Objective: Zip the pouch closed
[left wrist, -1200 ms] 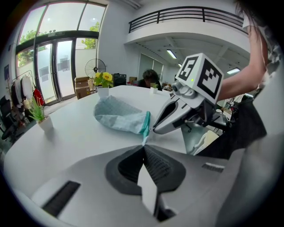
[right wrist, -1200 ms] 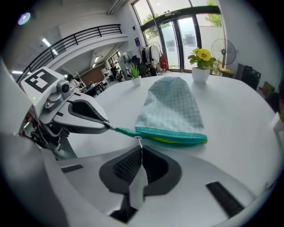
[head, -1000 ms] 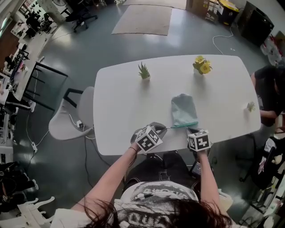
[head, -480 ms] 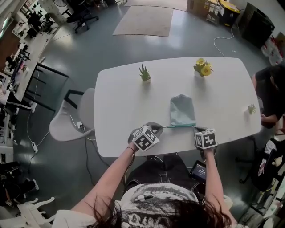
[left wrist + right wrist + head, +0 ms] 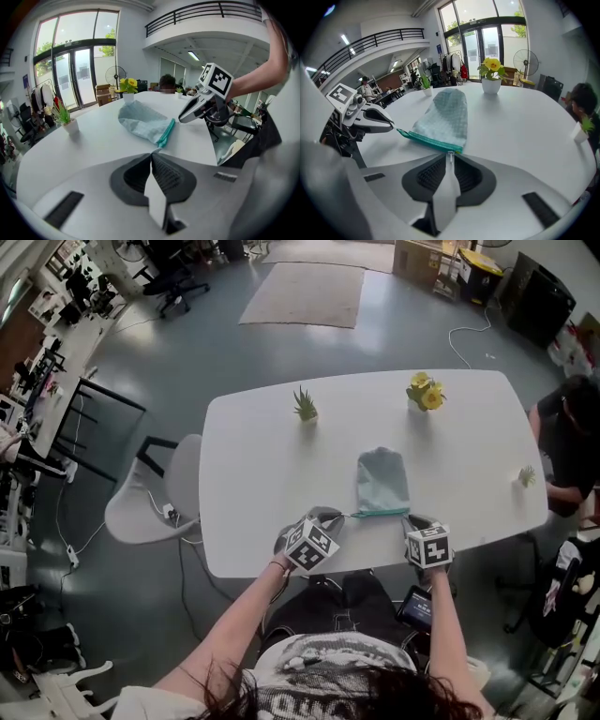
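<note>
A pale green mesh pouch [image 5: 382, 479] lies flat near the table's front edge, its teal zipper [image 5: 380, 513] on the side facing me. At the zipper's left end, my left gripper [image 5: 344, 516] is shut on a small white tab [image 5: 155, 151]. My right gripper [image 5: 411, 519] is at the zipper's right end with the metal zipper pull [image 5: 450, 154] between its tips. Its jaws have just been opening slightly, though the tips still look closed on the pull. The teeth look joined along the stretch that shows. Each gripper view shows the other gripper across the pouch.
On the white table [image 5: 253, 456] stand a small green plant [image 5: 304, 405], a pot of yellow flowers [image 5: 424, 390] and a tiny plant [image 5: 525, 476] near the right edge. A grey chair [image 5: 150, 498] is at the left. A person [image 5: 567, 442] sits at the right end.
My right gripper has shifted to the right, away from the pouch's middle, and now sits at the zipper's right end. The left gripper has stayed at the left end.
</note>
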Available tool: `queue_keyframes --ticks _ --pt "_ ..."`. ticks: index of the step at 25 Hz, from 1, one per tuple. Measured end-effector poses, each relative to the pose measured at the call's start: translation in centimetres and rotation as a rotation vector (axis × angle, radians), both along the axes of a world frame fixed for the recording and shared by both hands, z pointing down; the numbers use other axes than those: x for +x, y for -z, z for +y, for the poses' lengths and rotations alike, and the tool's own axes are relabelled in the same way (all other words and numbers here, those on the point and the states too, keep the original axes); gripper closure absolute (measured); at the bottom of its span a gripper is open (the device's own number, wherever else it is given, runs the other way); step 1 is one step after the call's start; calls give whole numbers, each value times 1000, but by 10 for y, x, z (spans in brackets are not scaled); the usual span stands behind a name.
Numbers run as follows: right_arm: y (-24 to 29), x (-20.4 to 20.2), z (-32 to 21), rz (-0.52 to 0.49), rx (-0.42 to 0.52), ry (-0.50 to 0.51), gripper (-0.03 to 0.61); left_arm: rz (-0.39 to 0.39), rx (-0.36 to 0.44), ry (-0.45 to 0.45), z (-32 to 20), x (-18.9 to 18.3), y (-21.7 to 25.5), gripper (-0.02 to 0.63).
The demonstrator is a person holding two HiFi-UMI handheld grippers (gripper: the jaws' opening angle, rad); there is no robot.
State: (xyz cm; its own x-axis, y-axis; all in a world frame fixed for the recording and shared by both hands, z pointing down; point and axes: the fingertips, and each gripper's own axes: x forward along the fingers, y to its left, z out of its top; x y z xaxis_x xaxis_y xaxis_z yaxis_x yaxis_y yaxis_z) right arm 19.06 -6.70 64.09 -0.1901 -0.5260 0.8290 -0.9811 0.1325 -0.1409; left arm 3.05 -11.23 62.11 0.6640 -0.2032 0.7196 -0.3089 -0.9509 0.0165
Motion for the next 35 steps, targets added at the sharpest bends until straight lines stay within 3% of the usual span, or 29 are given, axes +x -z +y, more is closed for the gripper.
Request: queue_keyframes --ticks 3,11,15,26,35 --pt "9 -10 1 -26 27 16 475 26 -1 10 4 -1 4 598" --pt "57 -49 1 -105 187 44 472 212 -15 136 8 -8 50 598" --pt "80 -75 3 -139 250 87 476 287 29 212 12 -27 78 598" --pt "134 -144 24 -177 382 131 479 352 69 420 32 -124 106 598" --pt "149 -173 44 -175 397 189 480 359 84 432 58 -146 117 600"
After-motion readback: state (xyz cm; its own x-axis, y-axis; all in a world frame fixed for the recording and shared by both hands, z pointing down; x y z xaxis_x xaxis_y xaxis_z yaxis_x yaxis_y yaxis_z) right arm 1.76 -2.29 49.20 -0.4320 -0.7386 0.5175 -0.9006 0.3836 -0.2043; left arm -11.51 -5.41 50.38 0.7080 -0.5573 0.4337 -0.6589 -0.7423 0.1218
